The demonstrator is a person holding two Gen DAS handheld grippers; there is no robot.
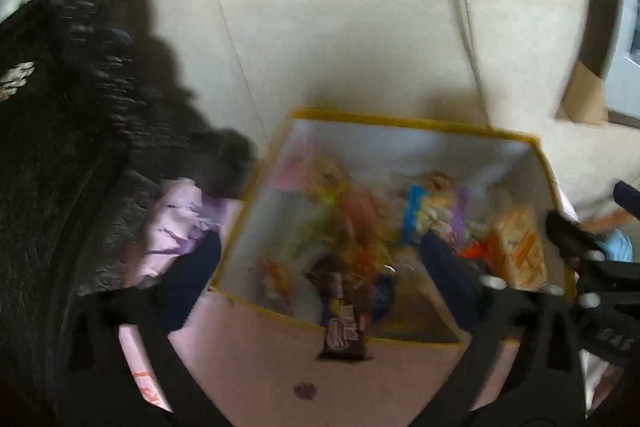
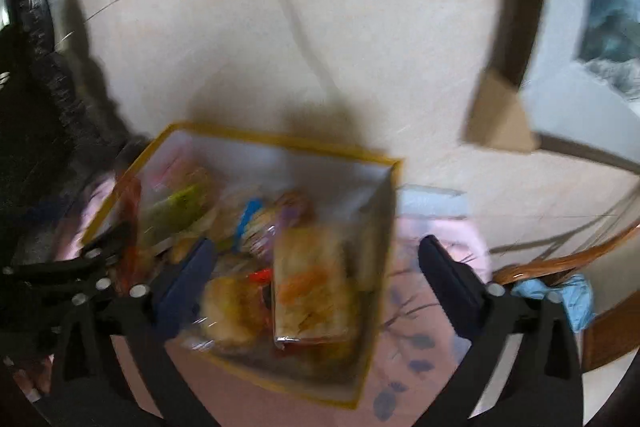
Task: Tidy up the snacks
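On the pink cloth [image 1: 256, 351] sits our yellow-rimmed box [image 1: 400, 125] of mixed snack packets; one brown chocolate bar [image 1: 343, 331] straddles its near rim. We judge it light, slick-wrapped, best pinched mid-length. Left gripper [image 1: 320, 267] and right gripper [image 2: 316, 267]: jaws spread, empty.
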